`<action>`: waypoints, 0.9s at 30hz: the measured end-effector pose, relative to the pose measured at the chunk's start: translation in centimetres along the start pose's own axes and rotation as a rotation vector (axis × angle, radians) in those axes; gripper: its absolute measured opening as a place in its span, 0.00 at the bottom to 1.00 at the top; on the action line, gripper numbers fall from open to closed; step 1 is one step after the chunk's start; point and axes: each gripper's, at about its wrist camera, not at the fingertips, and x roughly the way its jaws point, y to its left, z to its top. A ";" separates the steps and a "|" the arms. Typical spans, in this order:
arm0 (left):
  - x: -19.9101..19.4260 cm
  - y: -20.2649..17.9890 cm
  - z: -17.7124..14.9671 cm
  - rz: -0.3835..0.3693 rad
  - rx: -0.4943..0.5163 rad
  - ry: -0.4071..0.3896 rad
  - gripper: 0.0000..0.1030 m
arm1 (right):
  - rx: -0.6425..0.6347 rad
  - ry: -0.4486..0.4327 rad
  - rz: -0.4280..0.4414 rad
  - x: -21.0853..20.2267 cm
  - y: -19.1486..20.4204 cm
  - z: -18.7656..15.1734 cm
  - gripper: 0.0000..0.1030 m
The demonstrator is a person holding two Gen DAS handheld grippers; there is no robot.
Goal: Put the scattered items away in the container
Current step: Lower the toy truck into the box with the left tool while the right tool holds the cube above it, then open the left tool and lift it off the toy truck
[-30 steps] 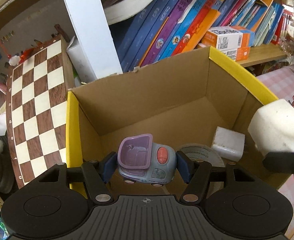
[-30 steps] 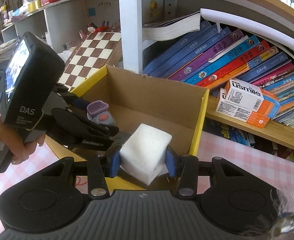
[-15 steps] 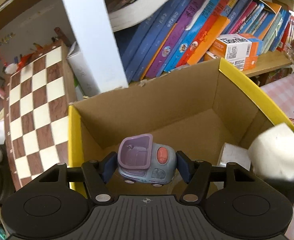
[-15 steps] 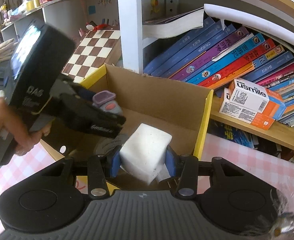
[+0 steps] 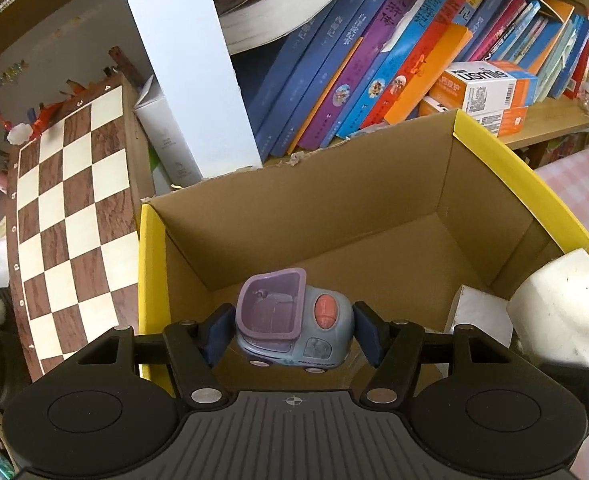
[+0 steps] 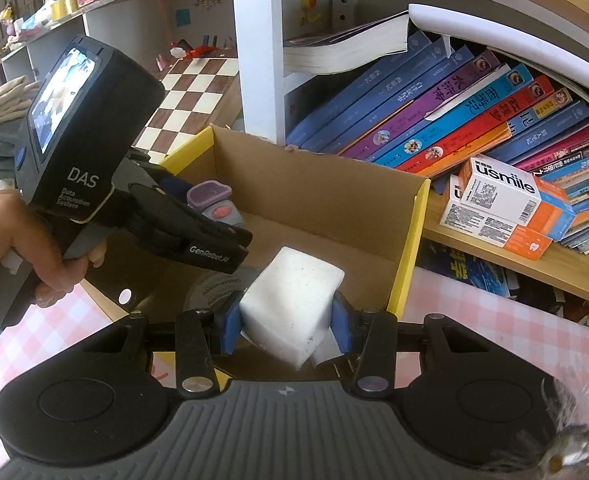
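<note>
Both grippers over cardboard box (image 5: 374, 208); left gripper (image 5: 293, 330) clasping toy truck (image 5: 294, 320); right gripper (image 6: 286, 322) clasping foam block (image 6: 290, 304)

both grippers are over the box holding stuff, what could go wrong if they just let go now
The left gripper holds the toy truck and the right gripper the white foam block over the cardboard box, close together, so the two tools could bump.

A white block and a tape roll already lie on the box floor; dropped items may land on them, and the truck might roll.

The foam block sits near the yellow right wall and could catch its edge.
</note>
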 end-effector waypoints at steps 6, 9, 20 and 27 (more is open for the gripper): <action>-0.2 0.0 -0.1 0.000 0.003 -0.011 0.63 | 0.006 0.014 0.011 0.2 -0.3 0.3 0.41; -0.6 0.0 -0.1 -0.006 -0.003 -0.024 0.63 | 0.010 0.020 0.013 0.4 -0.5 0.6 0.41; -4.6 -0.2 -2.0 -0.025 -0.022 -0.096 0.69 | 0.012 0.045 0.021 0.7 -0.7 1.0 0.41; -7.4 0.1 -4.0 -0.020 -0.072 -0.129 0.74 | -0.013 0.072 0.029 1.2 -0.7 1.3 0.41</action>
